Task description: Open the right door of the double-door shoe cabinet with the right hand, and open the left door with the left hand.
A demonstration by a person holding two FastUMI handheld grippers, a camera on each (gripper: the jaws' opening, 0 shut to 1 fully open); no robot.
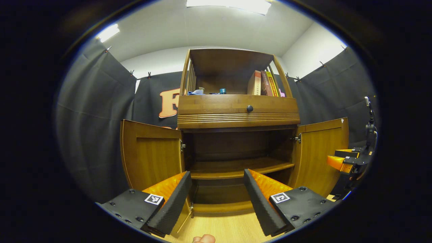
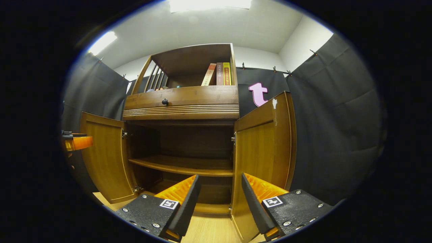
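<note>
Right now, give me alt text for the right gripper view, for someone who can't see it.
A wooden cabinet stands with both lower doors swung open, the left door and the right door, showing a bare shelf inside. The open right claw points at it from below, holding nothing; books stand up top.

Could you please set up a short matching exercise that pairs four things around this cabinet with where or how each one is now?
Things:
1. Left door
2. Books
3. Knob
4. Left gripper

Places or states:
A. on the drawer front
B. swung open
C. upright on the top shelf, at its right end
D. jaws apart, holding nothing

Pairs: 1-B, 2-C, 3-A, 4-D
</note>
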